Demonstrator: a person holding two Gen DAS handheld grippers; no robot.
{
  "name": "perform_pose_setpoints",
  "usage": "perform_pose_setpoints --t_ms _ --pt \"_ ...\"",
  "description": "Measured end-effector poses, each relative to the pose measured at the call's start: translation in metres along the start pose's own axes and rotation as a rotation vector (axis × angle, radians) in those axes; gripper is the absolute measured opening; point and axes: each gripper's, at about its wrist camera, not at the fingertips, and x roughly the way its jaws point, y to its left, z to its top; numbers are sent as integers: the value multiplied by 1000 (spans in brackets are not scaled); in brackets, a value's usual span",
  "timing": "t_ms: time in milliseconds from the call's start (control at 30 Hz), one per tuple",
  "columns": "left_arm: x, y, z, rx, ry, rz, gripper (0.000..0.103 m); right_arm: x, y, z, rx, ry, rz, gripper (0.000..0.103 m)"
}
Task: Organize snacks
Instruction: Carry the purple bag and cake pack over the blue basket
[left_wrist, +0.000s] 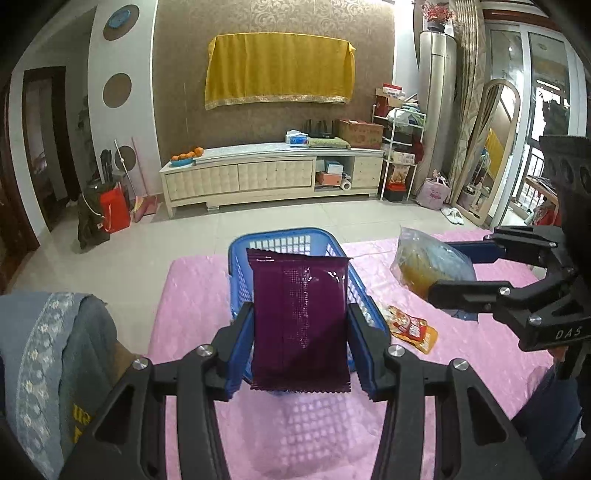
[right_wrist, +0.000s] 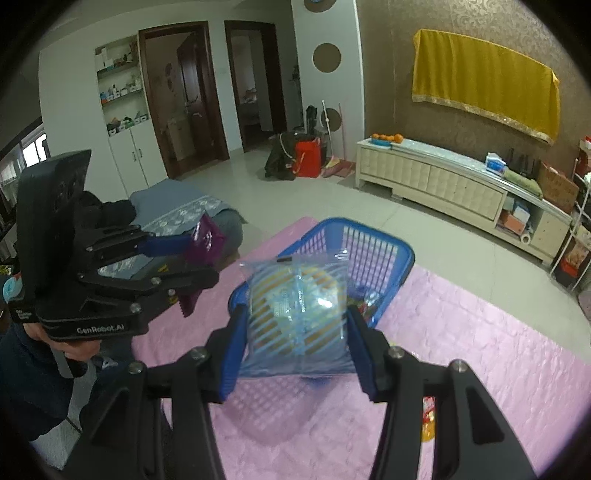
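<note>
The left gripper (left_wrist: 300, 350) is pinching a purple snack packet (left_wrist: 301, 321) by its side edges, holding it above the pink mat (left_wrist: 192, 295) in front of the blue basket (left_wrist: 240, 251). The right gripper (right_wrist: 295, 343) is clamping a clear blue-striped bag (right_wrist: 297, 314) over the basket's near rim. A red-orange packet (left_wrist: 412, 328) is lying on the mat beside the basket's right wall. Beyond the mat's far edge, bare tiled floor (left_wrist: 295, 214) is stretching to the cabinet (left_wrist: 273, 173).

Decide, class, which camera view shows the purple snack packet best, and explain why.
The left wrist view: the purple snack packet faces the camera whole, clamped in the left gripper. The right wrist view shows only its purple edge, mostly hidden by that gripper.
</note>
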Motion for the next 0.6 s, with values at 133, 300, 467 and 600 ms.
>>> perform_pose_setpoints --t_ms 133,300,467,600 --pt "10 10 11 8 16 5 46 14 -2 10 1 16 -16 56" --pt "28 18 21 -14 43 -8 46 37 -15 16 40 43 -50 56" --pt "58 21 27 -29 99 -7 46 61 -30 16 93 76 -58 56" --pt "86 18 25 -14 149 -11 46 82 -45 12 115 101 -61 56"
